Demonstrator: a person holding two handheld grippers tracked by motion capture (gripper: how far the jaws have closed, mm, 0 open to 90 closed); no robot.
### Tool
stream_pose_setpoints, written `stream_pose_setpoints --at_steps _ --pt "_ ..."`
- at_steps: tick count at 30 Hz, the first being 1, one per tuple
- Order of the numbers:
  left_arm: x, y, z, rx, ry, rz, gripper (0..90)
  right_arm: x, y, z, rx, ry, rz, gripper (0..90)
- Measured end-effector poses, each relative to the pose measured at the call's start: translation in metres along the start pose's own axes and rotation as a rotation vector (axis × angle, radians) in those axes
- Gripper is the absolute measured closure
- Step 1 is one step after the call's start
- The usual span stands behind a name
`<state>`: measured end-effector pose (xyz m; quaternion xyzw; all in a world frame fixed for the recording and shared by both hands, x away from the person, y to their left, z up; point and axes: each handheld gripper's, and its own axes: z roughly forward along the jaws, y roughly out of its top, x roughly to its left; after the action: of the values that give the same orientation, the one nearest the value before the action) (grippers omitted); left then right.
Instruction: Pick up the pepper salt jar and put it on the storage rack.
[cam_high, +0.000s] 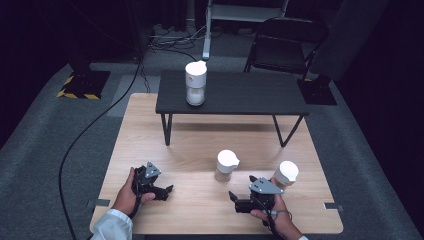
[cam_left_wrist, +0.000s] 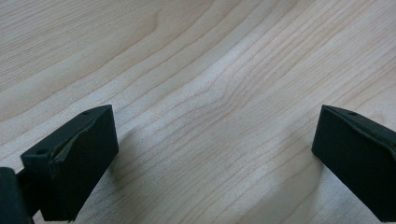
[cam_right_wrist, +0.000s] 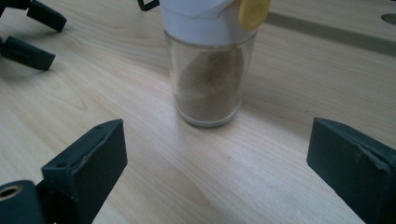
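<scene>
Down at the near edge of the wooden tabletop (cam_high: 200, 145), the left tongs (cam_high: 167, 191) sit low in the person's left hand (cam_high: 127, 197), jaws spread wide with nothing but bare wood grain between them in the left gripper view. Over to their right, well apart, the right tongs (cam_high: 234, 199) are in the right hand (cam_high: 280, 217), tips turned toward the left tongs, and their jaws stand wide too, nothing clamped. In the right gripper view those black jaws frame a clear shaker jar (cam_right_wrist: 209, 65) with brownish powder, a white cap and a yellow tab, standing upright ahead of the gap, not touched by either jaw. From above, that same jar (cam_high: 226, 166) stands just beyond the right tongs, a little toward the left tongs' side. A second white-capped jar (cam_high: 286, 174) stands just behind the right hand, close beside the grey plate on that gripper. Farther out, past both jars, a small dark side table (cam_high: 235, 97) stands on the tabletop, and on its left part stands a third white-capped jar (cam_high: 195, 82), upright, well away from both tongs. Beyond the table there's a dark folding chair (cam_high: 285, 45) on the grey floor.
</scene>
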<state>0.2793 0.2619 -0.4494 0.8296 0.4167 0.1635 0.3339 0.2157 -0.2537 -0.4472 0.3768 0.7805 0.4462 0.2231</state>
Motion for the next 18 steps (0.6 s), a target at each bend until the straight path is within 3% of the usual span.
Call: stream_pose_setpoints --at_steps 18 --pt "0.000 0.001 0.000 0.002 -0.005 0.001 0.0 0.002 0.016 0.030 -0.004 -0.014 0.012 3.5"
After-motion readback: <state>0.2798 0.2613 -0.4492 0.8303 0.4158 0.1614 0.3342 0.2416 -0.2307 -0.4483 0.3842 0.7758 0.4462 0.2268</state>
